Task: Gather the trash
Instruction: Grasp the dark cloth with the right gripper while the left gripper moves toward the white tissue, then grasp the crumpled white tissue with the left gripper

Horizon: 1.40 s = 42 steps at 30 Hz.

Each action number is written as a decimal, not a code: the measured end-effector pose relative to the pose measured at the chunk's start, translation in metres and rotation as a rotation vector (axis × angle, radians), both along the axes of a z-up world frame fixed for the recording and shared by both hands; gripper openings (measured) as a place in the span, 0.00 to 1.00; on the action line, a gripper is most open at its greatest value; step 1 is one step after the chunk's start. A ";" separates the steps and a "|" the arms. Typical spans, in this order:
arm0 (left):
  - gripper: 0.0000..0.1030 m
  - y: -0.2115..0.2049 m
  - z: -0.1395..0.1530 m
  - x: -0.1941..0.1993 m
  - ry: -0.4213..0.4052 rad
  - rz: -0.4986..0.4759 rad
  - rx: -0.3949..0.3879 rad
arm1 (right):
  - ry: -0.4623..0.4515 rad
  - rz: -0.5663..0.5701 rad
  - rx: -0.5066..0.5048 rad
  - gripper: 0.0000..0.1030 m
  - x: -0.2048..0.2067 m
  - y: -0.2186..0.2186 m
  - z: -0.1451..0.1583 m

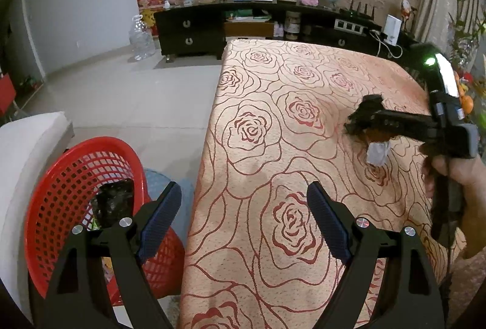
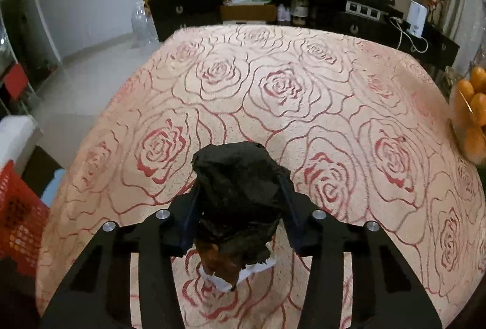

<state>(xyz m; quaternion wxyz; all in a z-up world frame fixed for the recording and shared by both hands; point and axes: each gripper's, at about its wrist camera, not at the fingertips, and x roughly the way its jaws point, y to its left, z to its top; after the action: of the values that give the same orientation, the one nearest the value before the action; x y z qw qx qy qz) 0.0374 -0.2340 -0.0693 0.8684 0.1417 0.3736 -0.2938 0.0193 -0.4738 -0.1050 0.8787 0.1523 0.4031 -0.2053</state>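
Observation:
My right gripper is shut on a crumpled black wad of trash with brown and white scraps hanging beneath it, just above the rose-patterned tablecloth. The left wrist view shows that gripper from the side, held by a hand, with the trash's white scrap dangling over the cloth. My left gripper is open and holds nothing, hovering over the table's near left edge. A red mesh basket stands on the floor beside that edge, with a black crumpled piece inside.
A bowl of oranges sits at the table's right edge. A white cushioned seat is left of the basket. A dark cabinet with frames and a globe runs behind the table. A large water bottle stands on the tiled floor.

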 end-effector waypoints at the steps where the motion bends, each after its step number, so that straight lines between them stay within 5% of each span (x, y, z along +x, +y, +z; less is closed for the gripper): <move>1: 0.79 0.000 0.000 0.000 0.000 0.000 -0.002 | -0.020 0.002 0.008 0.43 -0.006 0.000 0.006; 12: 0.79 -0.034 -0.013 -0.015 -0.014 -0.077 0.024 | -0.156 -0.067 0.050 0.43 -0.077 -0.019 0.058; 31: 0.79 -0.207 -0.053 -0.014 0.047 -0.320 0.104 | -0.112 -0.232 0.074 0.43 -0.123 -0.074 0.046; 38: 0.79 -0.236 -0.078 -0.008 0.062 -0.324 0.162 | -0.100 -0.222 0.108 0.43 -0.119 -0.077 0.040; 42: 0.79 -0.231 -0.082 0.002 0.107 -0.301 0.120 | -0.106 -0.210 0.108 0.43 -0.118 -0.074 0.042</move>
<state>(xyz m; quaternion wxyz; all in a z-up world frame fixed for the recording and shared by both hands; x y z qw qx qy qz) 0.0393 -0.4651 -0.1513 0.7834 0.2321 0.4105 -0.4048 -0.0985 -0.5483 -0.0626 0.8630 0.2514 0.3482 -0.2660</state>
